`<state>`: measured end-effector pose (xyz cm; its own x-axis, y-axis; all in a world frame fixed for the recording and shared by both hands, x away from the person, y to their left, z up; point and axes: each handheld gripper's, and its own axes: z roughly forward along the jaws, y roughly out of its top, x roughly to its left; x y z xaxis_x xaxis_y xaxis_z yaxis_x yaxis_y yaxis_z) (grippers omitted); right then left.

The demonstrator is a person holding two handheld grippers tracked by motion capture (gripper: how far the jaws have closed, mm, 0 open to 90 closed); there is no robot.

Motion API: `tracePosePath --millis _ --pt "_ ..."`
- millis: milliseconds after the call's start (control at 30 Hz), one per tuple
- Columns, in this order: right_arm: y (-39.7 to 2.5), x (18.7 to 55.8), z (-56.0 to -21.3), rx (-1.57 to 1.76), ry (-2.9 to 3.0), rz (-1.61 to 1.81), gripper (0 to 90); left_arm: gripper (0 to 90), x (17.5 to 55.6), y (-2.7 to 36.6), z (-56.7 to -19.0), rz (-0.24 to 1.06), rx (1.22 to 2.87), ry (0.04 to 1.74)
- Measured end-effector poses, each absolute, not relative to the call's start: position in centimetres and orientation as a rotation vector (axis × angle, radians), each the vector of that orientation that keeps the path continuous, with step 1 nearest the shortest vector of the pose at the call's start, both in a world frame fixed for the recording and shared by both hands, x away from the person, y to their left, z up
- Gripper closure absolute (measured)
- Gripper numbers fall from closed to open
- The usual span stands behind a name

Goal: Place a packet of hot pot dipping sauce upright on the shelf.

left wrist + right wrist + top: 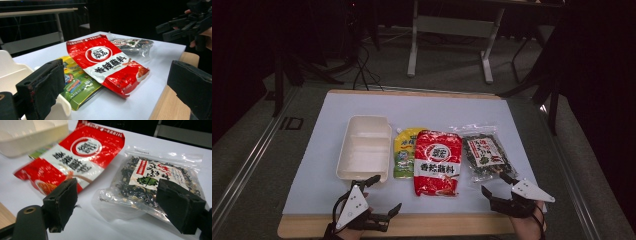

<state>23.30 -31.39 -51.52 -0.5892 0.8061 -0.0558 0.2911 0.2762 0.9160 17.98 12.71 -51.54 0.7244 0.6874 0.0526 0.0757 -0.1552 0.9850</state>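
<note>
Hovering at the surface's (312,165) near wooden edge, right gripper (501,182) fingers wide, crinkly clear seaweed bag (486,155) just ahead between them, left gripper (379,194) fingers wide, glossy red sauce pouch (438,162) ahead, rigid cream plastic tray (364,147) beside.

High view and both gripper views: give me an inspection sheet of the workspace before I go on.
Surface: pale blue mat on a wood-edged table, flat.
Job's things: clear seaweed bag at the right; red sauce packet beside it, overlapping the yellow-green pouch; white two-compartment tray at the left, empty.
Clutter: nothing seen.
Grippers: left tongs open near the tray's front edge, holding nothing; right tongs open at the seaweed bag's near corner, contact unclear.
Cables: dark leads on the floor beyond the table.
Surroundings: dim room, white desk frame behind.
</note>
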Motion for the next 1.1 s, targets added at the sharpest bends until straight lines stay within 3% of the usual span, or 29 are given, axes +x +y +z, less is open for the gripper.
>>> tracePosePath --millis 300,500,833,1100 --pt "-30.8 23.6 -51.9 0.86 2.087 1.286 18.8 2.6 18.0 12.3 -51.6 0.6 1.669 0.627" --pt "-30.5 23.4 -51.6 0.786 2.103 1.349 13.5 2.6 17.9 12.2 -51.7 0.613 1.671 0.627" --pt "-28.4 22.2 -48.6 0.783 2.095 1.383 13.6 2.6 17.9 12.1 -52.0 0.589 1.679 0.609" --pt "-26.9 23.4 -46.1 0.709 2.122 1.36 10.4 2.6 17.9 11.8 -52.0 0.585 1.697 0.601"
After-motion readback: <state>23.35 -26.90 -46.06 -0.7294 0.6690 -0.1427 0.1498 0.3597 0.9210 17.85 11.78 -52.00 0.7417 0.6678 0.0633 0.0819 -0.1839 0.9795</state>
